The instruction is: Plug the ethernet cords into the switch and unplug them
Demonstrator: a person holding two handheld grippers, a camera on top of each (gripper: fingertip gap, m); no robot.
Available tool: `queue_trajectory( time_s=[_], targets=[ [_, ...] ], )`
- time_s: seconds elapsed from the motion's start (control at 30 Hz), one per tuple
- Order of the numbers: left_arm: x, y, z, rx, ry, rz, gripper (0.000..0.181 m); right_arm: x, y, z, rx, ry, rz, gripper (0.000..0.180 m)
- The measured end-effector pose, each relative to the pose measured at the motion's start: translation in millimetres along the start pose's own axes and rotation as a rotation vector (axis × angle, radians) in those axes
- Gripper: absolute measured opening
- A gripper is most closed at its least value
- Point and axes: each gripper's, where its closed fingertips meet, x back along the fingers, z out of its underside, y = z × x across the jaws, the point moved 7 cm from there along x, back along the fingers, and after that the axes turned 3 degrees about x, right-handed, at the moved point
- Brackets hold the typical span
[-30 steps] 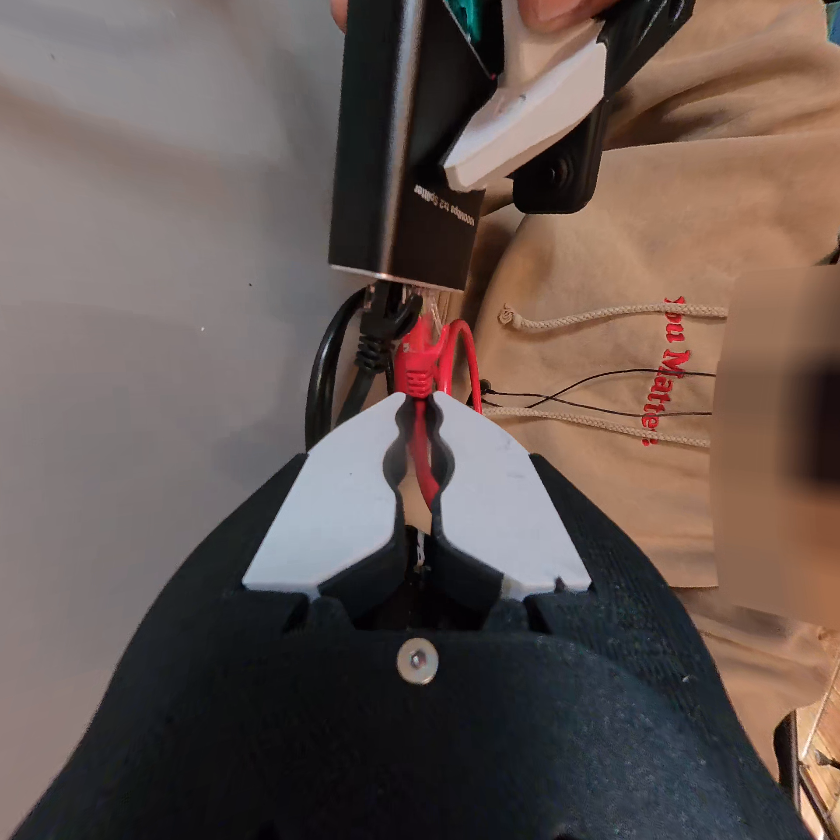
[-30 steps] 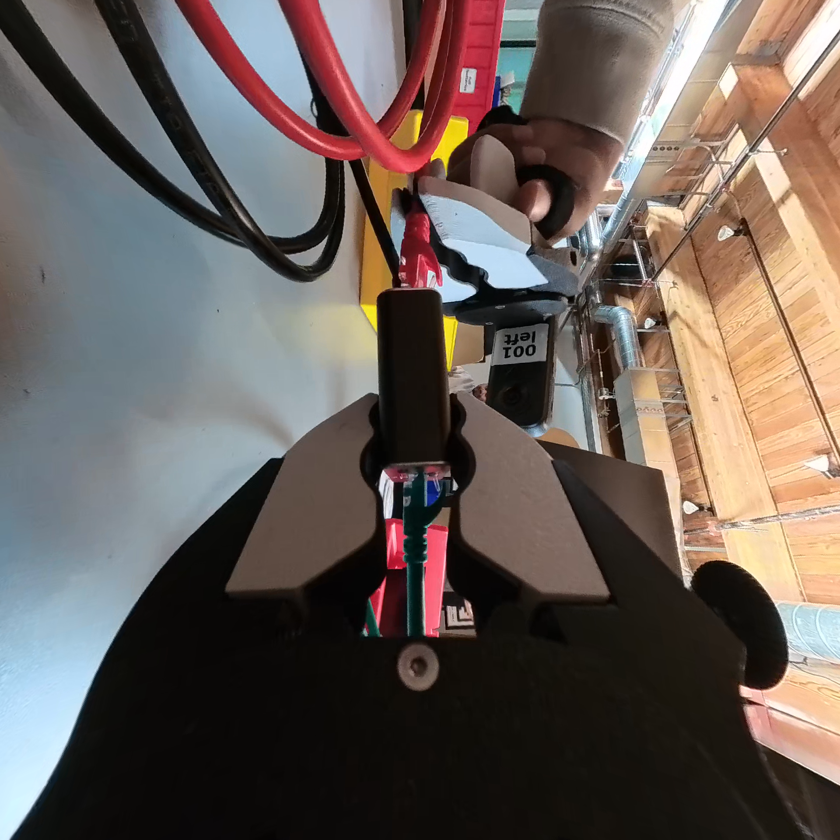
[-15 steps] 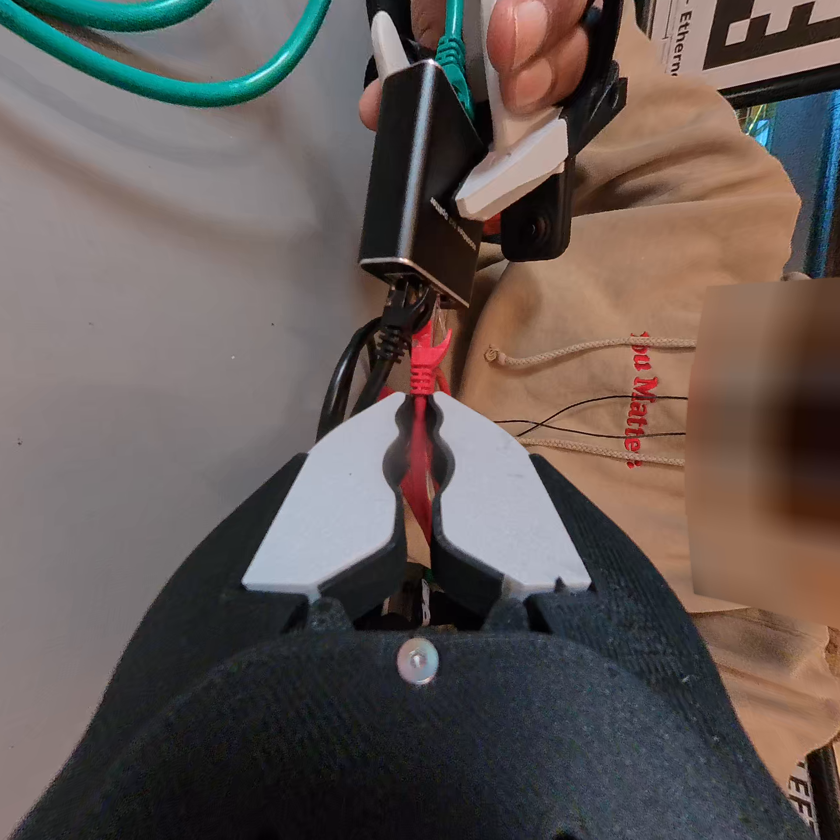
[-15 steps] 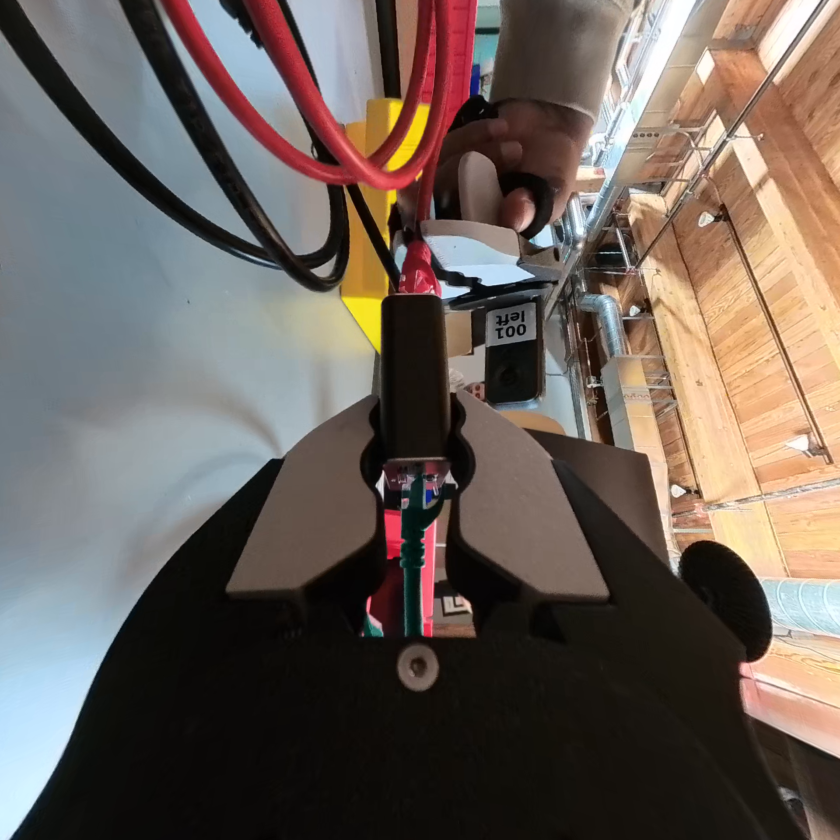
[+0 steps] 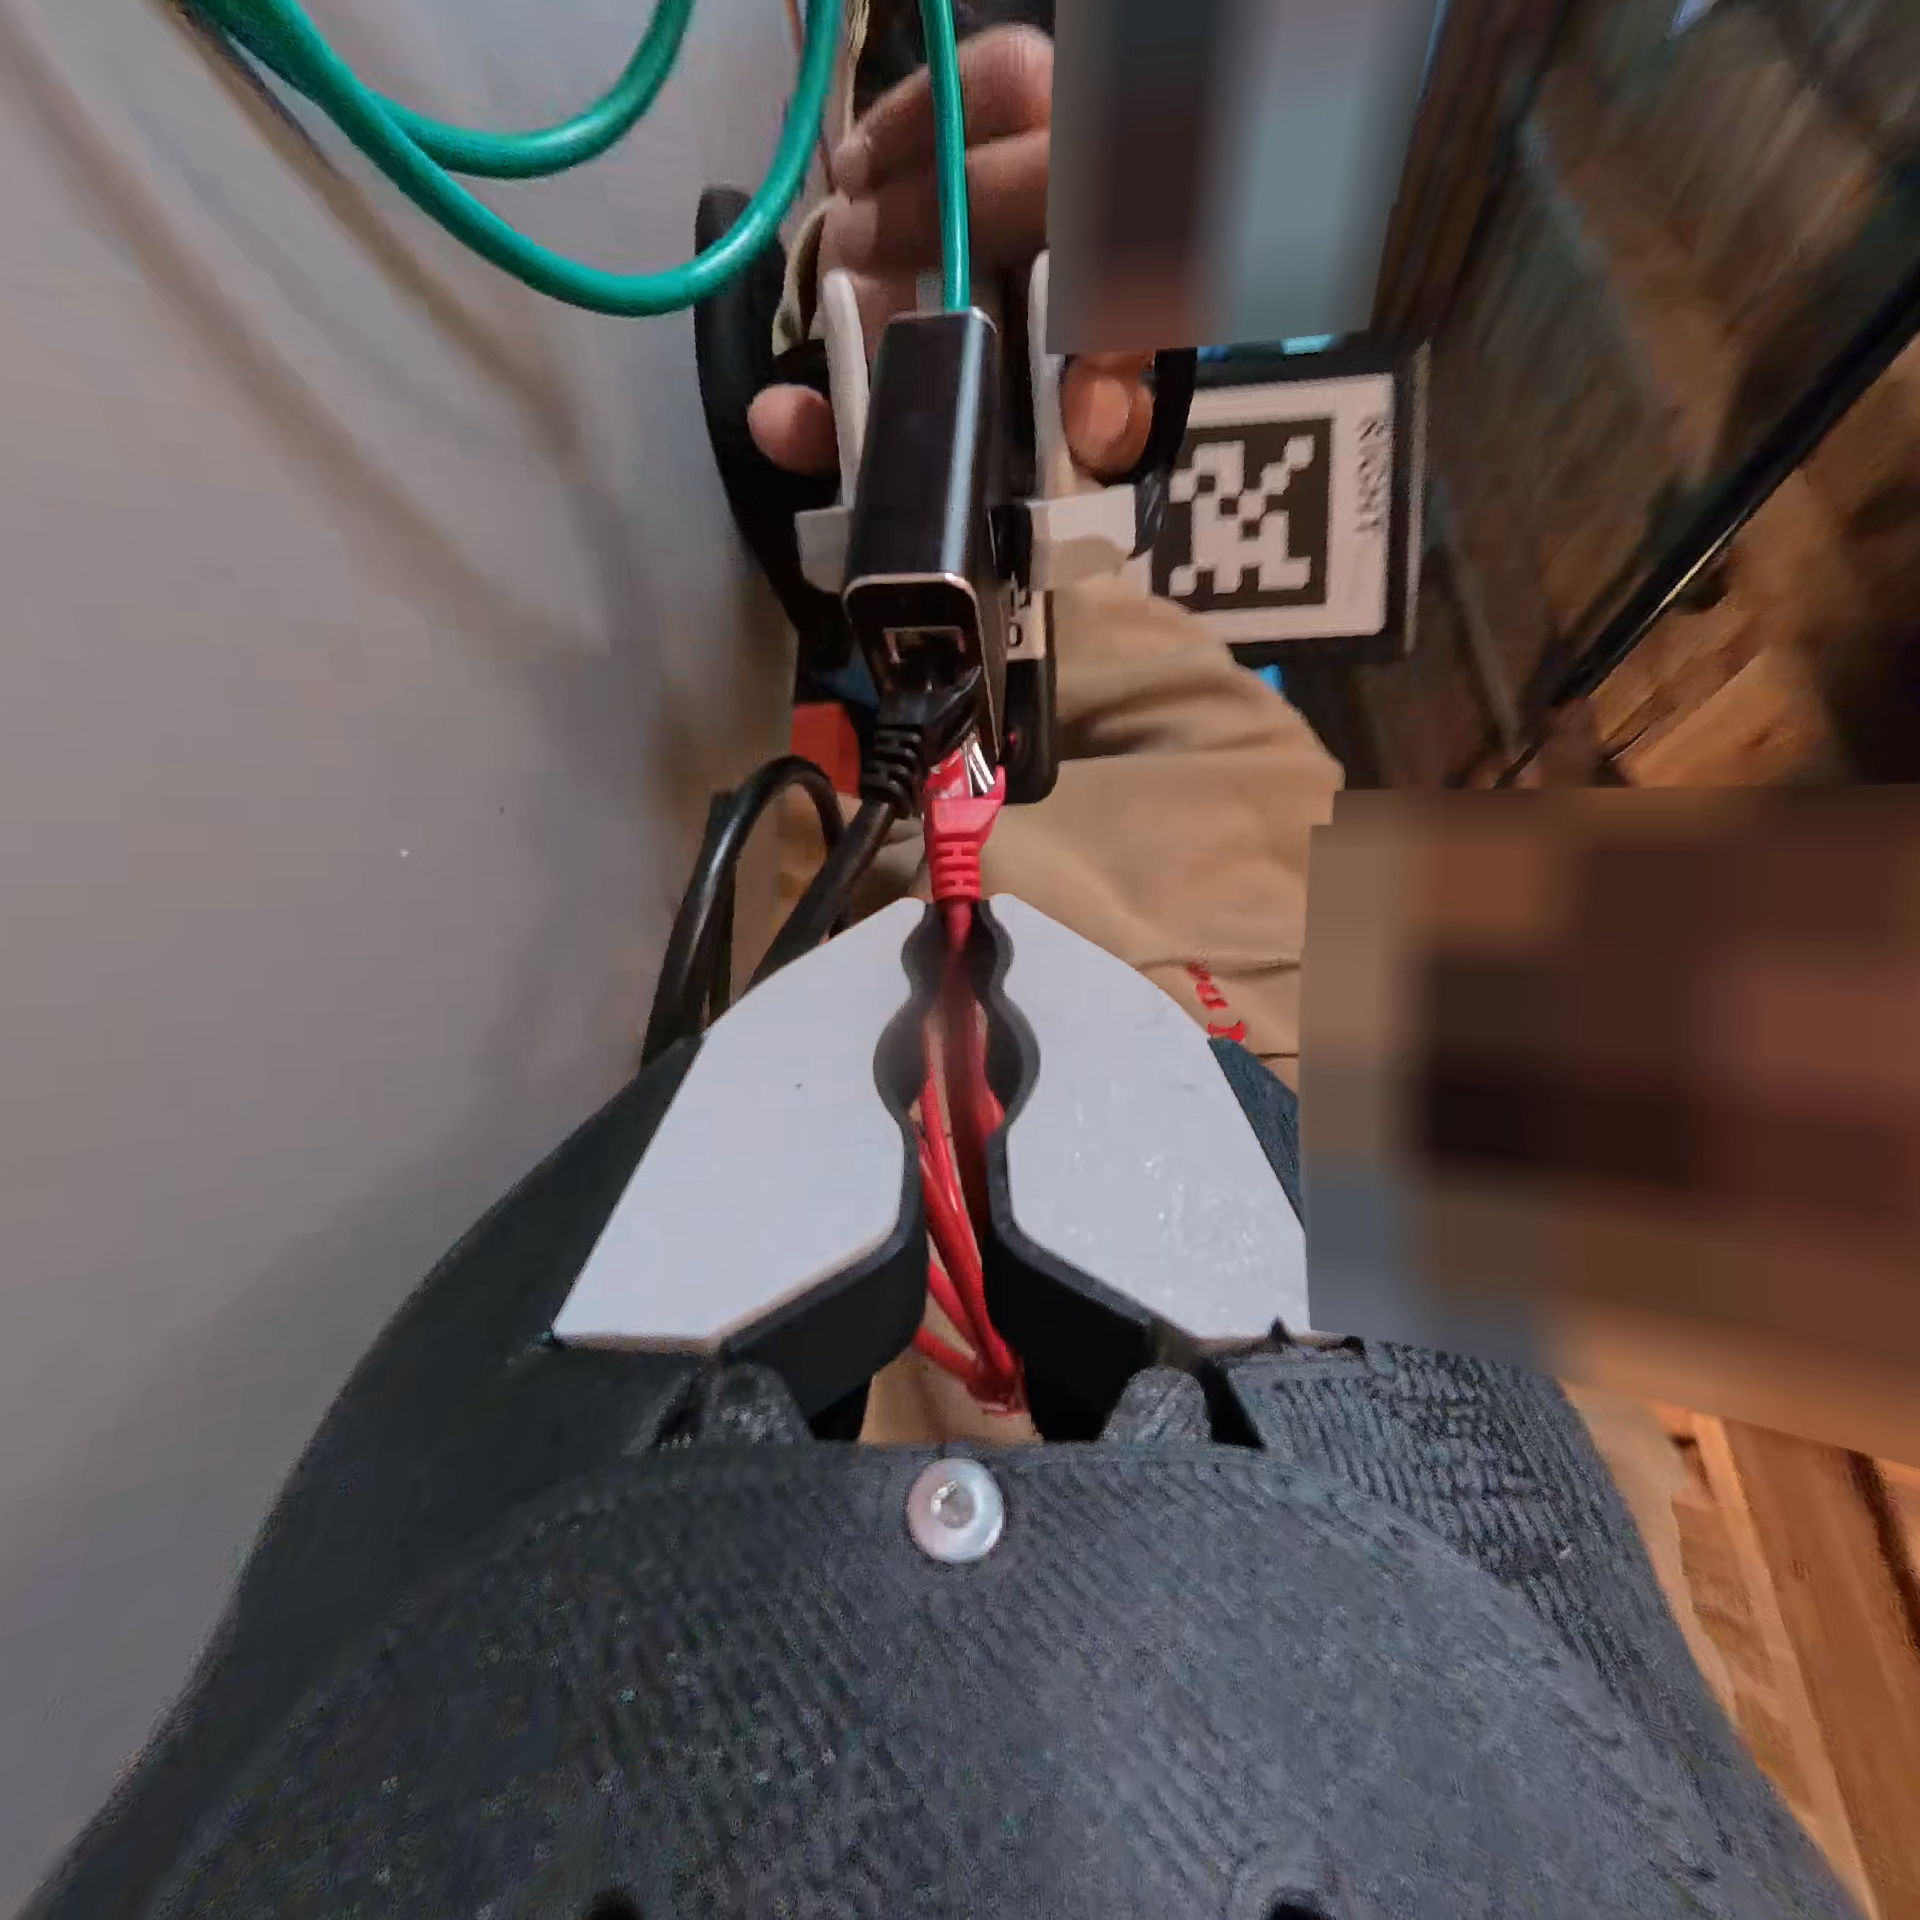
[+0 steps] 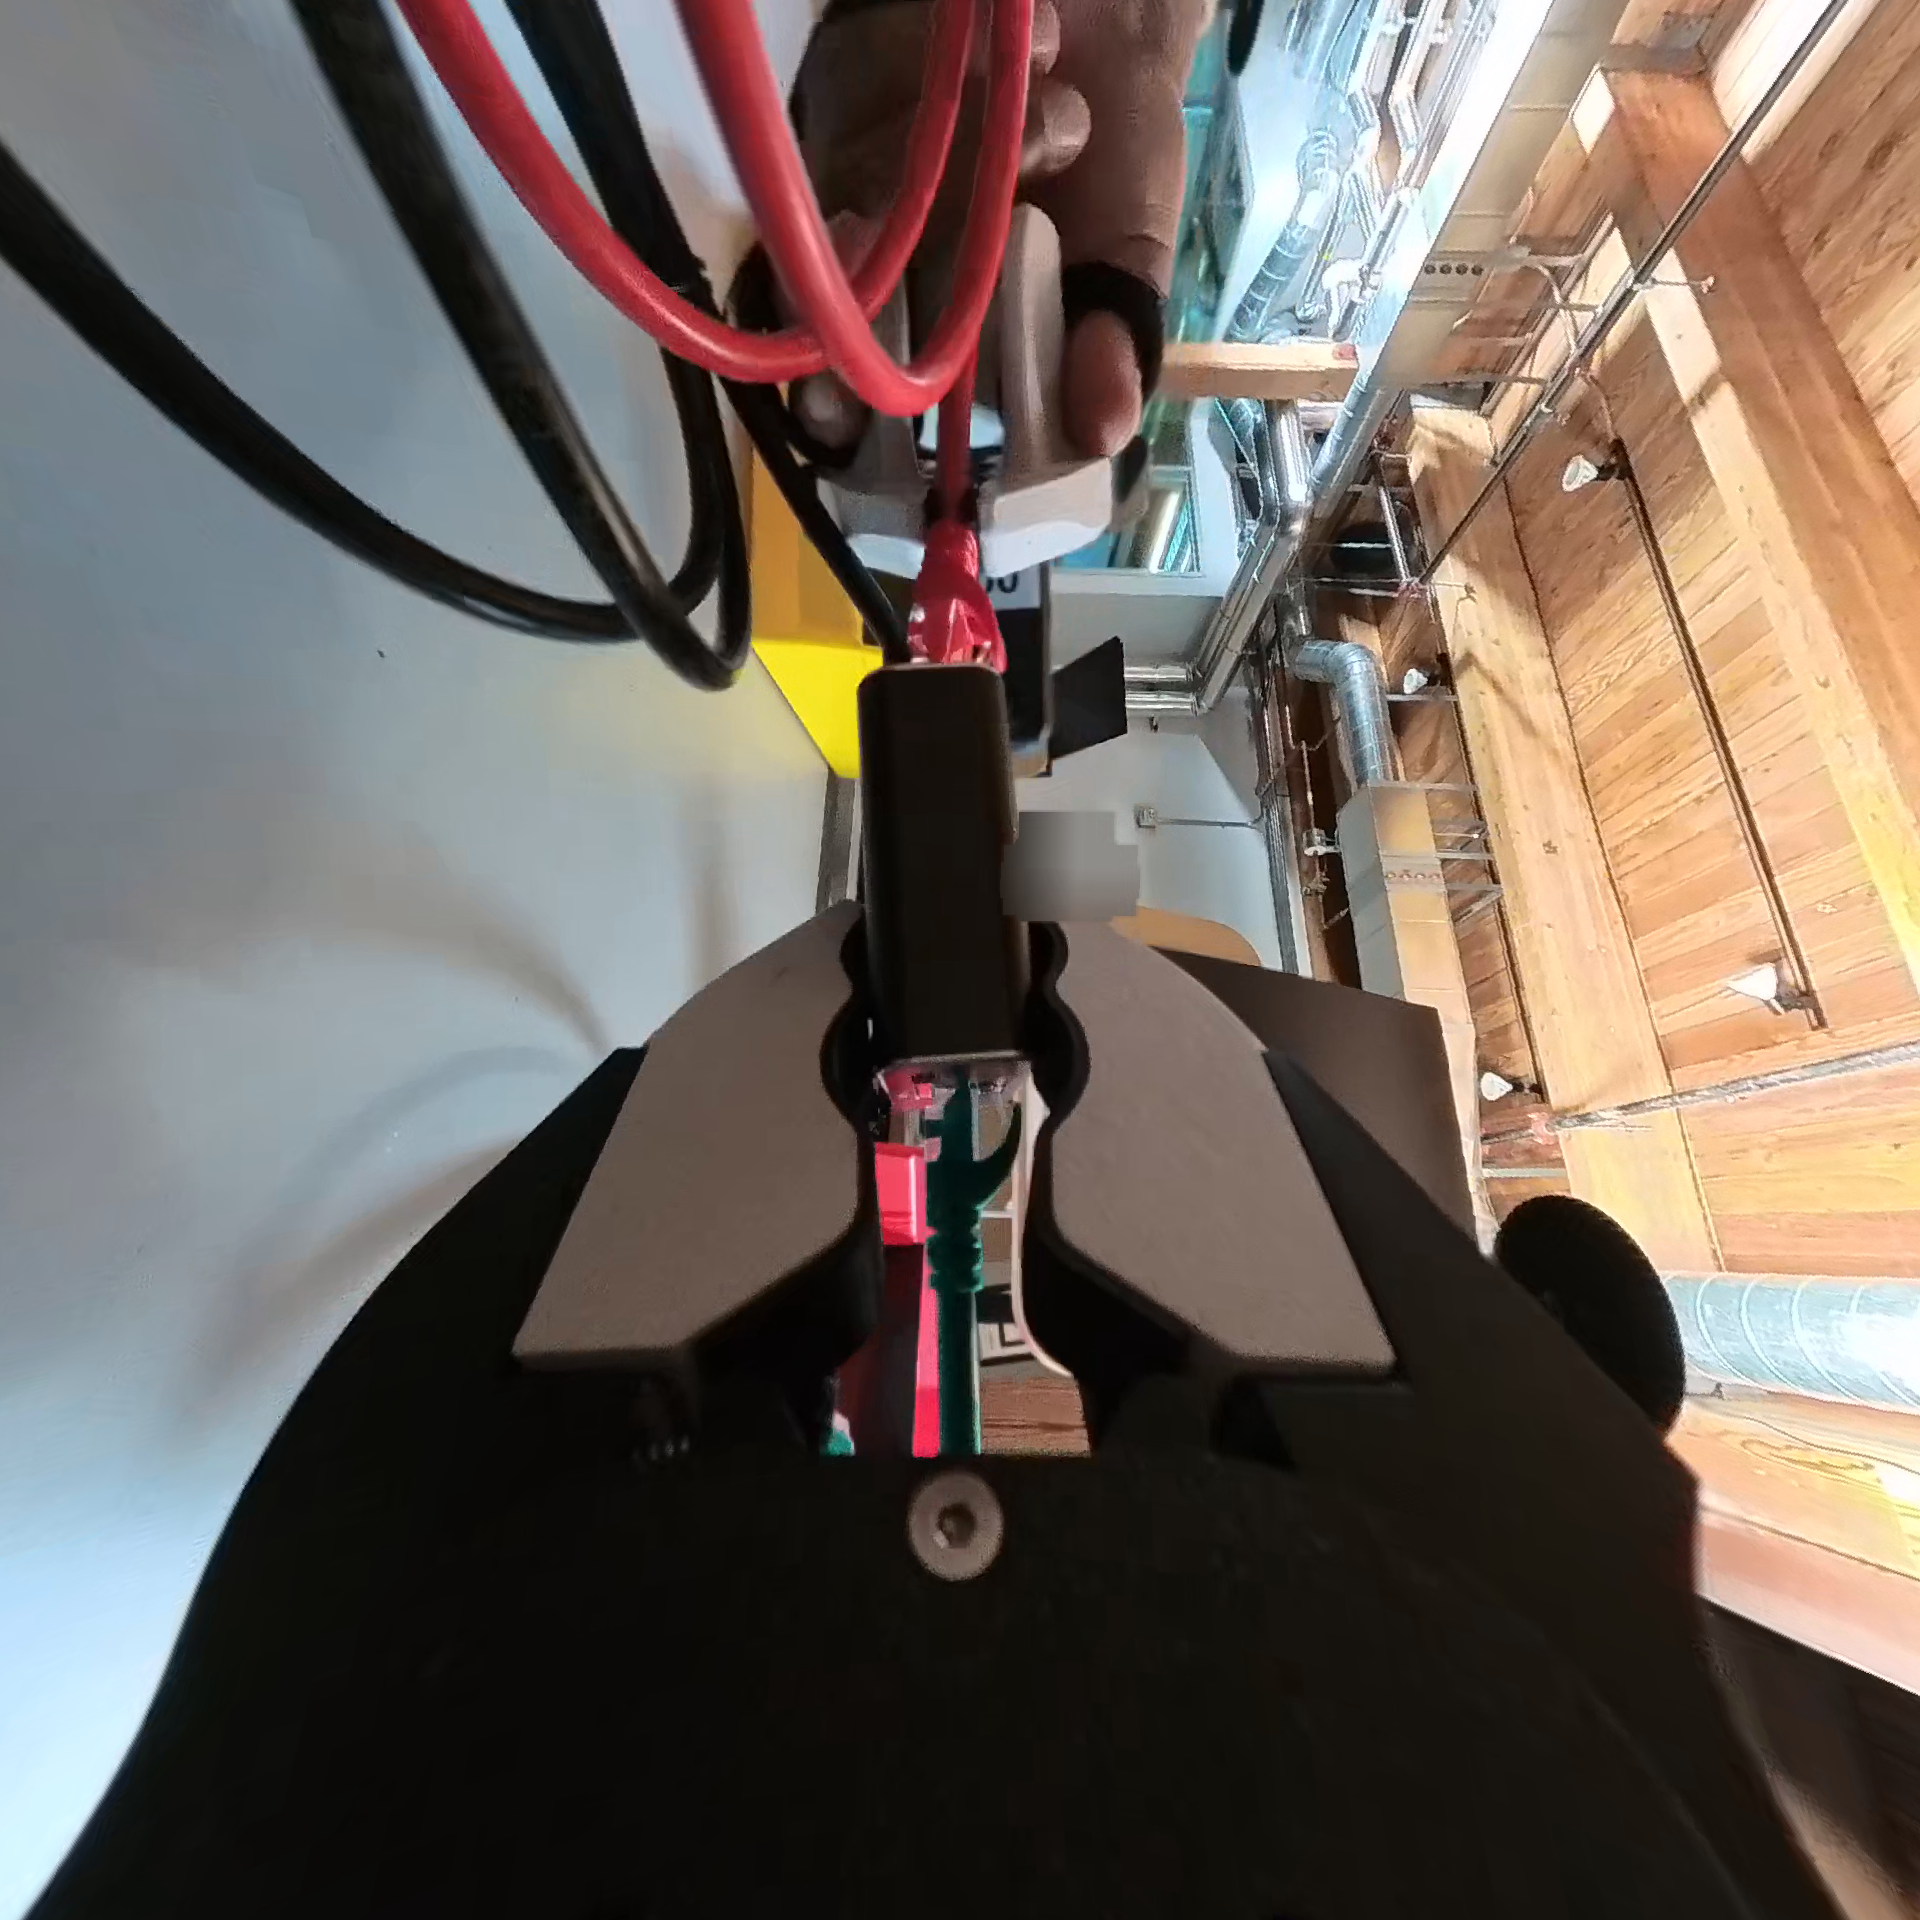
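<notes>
My right gripper (image 6: 940, 935) is shut on a small black switch (image 6: 930, 831) and holds it off the table. A green cord's plug (image 6: 961, 1174) sits in the switch's near end. My left gripper (image 5: 961, 914) is shut on the red cord (image 5: 961, 997) just behind its red plug (image 5: 961, 831). The plug's clear tip shows at the mouth of the switch (image 5: 920, 488); I cannot tell if it is seated. A black cord's plug (image 5: 899, 727) is in the port beside it. The right gripper's white fingers (image 5: 1075, 514) clamp the switch's sides.
Loops of red cord (image 6: 831, 260) and black cord (image 6: 416, 468) hang over the pale table (image 6: 312, 935). The green cord (image 5: 582, 281) loops there too. A yellow block (image 6: 800, 634) lies behind. A black-and-white marker board (image 5: 1257, 509) and a person's tan hoodie (image 5: 1143, 831) are close by. Tip to tip, the grippers are about 6 cm apart.
The switch has swung end-on to my left gripper and sits a little farther from it. The red plug's clear tip now shows at the port. Both grips are unchanged.
</notes>
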Motion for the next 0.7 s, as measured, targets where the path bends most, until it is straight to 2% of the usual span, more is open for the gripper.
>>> queue_trajectory(
  time_s=[0.17,0.37,0.5,0.57,0.7],
  targets=[
    [-4.3,8.1,13.8,0.026,-0.081,0.046,0.005,0.0,2.1,-3.0,-0.001,-0.021,-0.008,0.028],
    [-0.4,11.9,12.7,0.007,-0.221,0.0,0.005,-3.1,7.2,2.7,-0.017,0.015,-0.039,0.028],
    [5.0,1.4,11.7,-0.183,-0.244,-0.16,0.009,-6.5,10.1,5.7,-0.054,0.023,-0.056,0.026],
    [8.5,-2.9,11.3,-0.314,-0.256,-0.291,0.012,-7.8,12.0,5.9,-0.061,0.027,-0.067,0.026],
    [4.9,-11.4,18.3,-0.522,-0.204,-0.476,0.022,-9.8,14.8,5.6,-0.074,0.03,-0.083,0.026]
  ],
)
